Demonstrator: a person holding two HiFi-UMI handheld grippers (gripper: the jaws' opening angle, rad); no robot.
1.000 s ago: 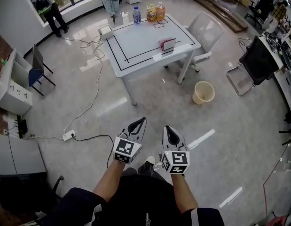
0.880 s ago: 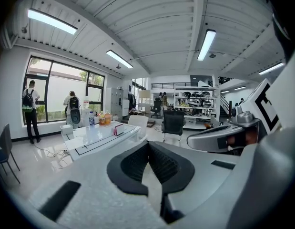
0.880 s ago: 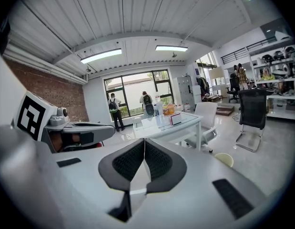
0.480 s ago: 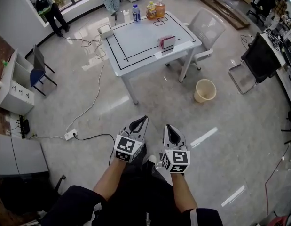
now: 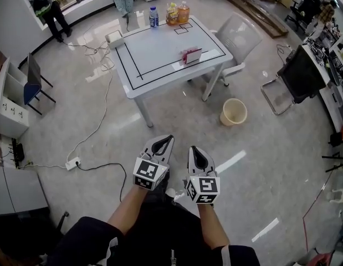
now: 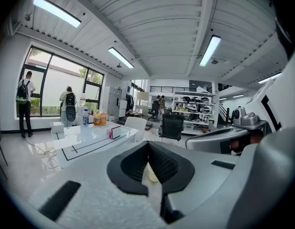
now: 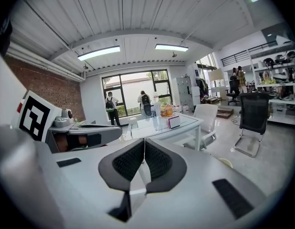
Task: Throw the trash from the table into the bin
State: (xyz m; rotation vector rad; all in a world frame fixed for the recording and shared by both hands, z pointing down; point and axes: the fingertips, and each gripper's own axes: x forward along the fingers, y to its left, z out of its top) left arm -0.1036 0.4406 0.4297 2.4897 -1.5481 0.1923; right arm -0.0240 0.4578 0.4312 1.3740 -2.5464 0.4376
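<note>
Two tools, both closed and empty, held out over the floor short of the desk.

My left tool (image 5: 168,140) and right tool (image 5: 194,150) sit side by side in the head view, just apart. Each has its jaws drawn together to the tips with nothing gripped between them, and each gripper view shows the same. Both point toward the white desk (image 5: 160,46), which stands well ahead of me. The trash I can pick out, a small pink box (image 5: 192,55), stands on the desk near the edge that faces me, toward its right end. Three bottles (image 5: 172,14) are grouped at the far edge. The bin (image 5: 234,112), a cream bucket, stands on the floor (image 5: 105,148) beside the desk's near right leg, well apart from both tools. A grey chair (image 5: 240,35) stands at the desk's right side.
</note>
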